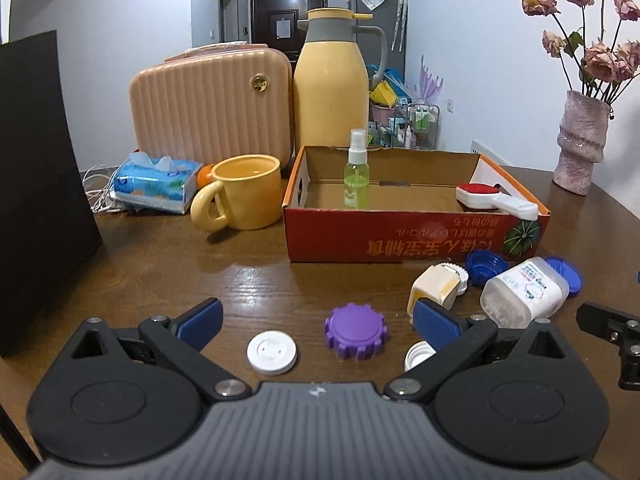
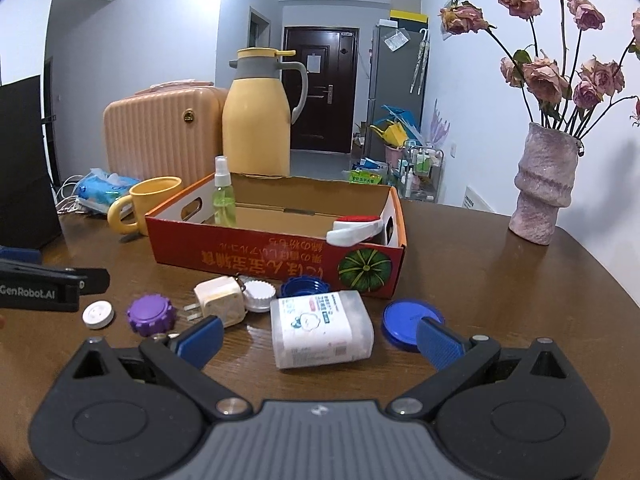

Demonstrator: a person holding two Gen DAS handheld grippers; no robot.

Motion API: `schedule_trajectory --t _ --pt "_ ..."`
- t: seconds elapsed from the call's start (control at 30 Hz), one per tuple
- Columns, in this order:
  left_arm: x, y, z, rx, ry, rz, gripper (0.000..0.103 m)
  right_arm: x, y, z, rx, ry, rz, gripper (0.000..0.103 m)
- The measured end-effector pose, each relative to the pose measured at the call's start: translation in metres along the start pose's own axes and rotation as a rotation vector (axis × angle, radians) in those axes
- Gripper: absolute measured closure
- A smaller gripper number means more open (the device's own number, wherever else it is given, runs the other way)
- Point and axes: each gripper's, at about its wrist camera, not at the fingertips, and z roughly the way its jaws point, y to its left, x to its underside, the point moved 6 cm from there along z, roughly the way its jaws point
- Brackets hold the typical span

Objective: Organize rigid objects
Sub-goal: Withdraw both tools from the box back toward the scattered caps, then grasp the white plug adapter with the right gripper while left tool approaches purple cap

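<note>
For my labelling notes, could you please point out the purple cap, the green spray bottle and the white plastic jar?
purple cap (image 1: pixel 356 331): left wrist view, on its flat top.
green spray bottle (image 1: pixel 356 182): left wrist view, on its green body, inside the box.
white plastic jar (image 2: pixel 320 326): right wrist view, on its label, lying on its side.

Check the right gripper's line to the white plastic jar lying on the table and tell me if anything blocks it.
Nothing visible blocks it. The right gripper has its jaws open, with the white plastic jar lying on its side between them. The blue lid and the plug adapter sit off to either side.
</note>
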Motion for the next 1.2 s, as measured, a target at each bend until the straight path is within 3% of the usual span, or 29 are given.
schedule_trajectory --t 0.37,0.57,0.9,1.2 --pt "0.016 0.011 0.011 0.007 0.027 -0.003 0.000 0.009 0.009 -0.001 -0.024 -0.013 -0.007 0.000" --pt "0.019 0.020 0.017 0.013 0.031 0.002 0.000 0.007 0.024 0.009 -0.079 -0.033 -0.033 0.000" --pt "0.026 0.042 0.032 0.008 0.054 -0.010 0.000 -0.001 0.067 0.052 -0.134 -0.053 -0.145 0.002" --pt "0.030 0.059 0.043 0.002 0.073 -0.022 0.000 -0.002 0.092 0.096 -0.148 -0.025 -0.221 0.013"
